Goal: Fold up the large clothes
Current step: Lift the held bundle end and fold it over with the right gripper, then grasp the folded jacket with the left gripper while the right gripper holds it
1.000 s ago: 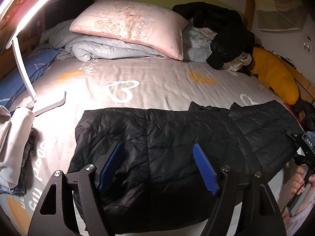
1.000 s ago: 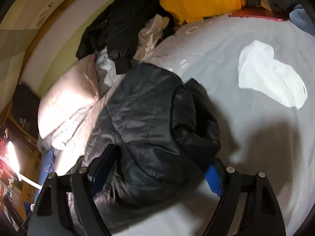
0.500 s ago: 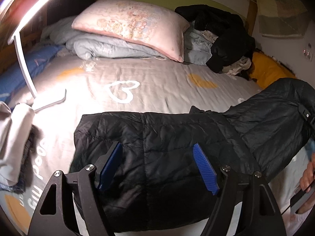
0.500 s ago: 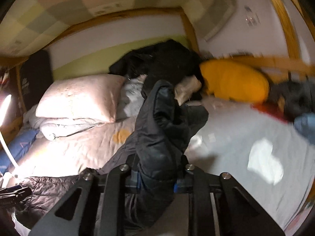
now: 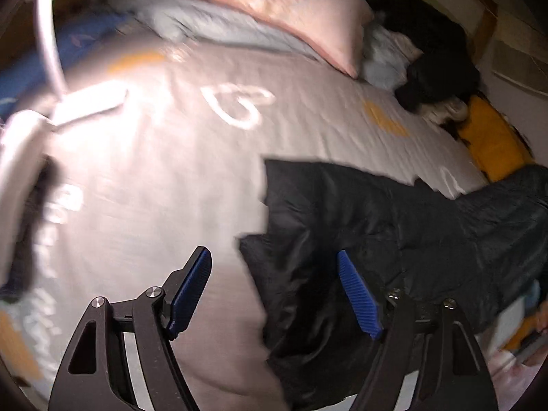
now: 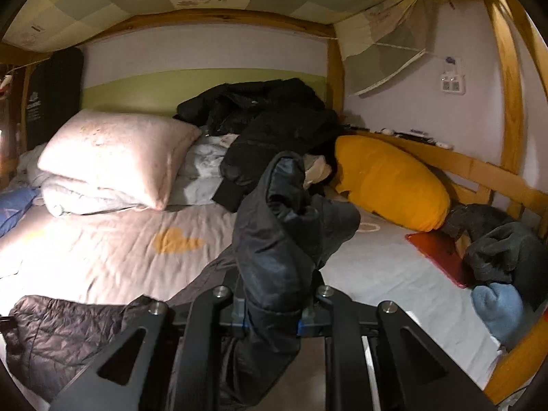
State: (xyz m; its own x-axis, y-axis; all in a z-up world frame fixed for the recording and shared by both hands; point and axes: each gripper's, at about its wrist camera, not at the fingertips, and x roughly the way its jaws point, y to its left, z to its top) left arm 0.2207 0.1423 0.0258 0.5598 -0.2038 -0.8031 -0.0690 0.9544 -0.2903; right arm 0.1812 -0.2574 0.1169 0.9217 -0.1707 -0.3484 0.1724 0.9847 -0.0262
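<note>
Jacket (image 5: 394,233) is the black puffer spread across the grey bedsheet (image 5: 171,171), and we're mid first fold here. Our right gripper (image 6: 270,322) is clamped on a bunched-up end of it, maybe a sleeve, lifted clear of the bed. Our left gripper (image 5: 274,291) has its jaws wide apart, hanging over the jacket's near-left edge, gripping nothing. Left view is pretty blurry. Next up, we reckon: carry that raised end over the body and lay it flat, with the left pinning the edge so nothing slides.
</note>
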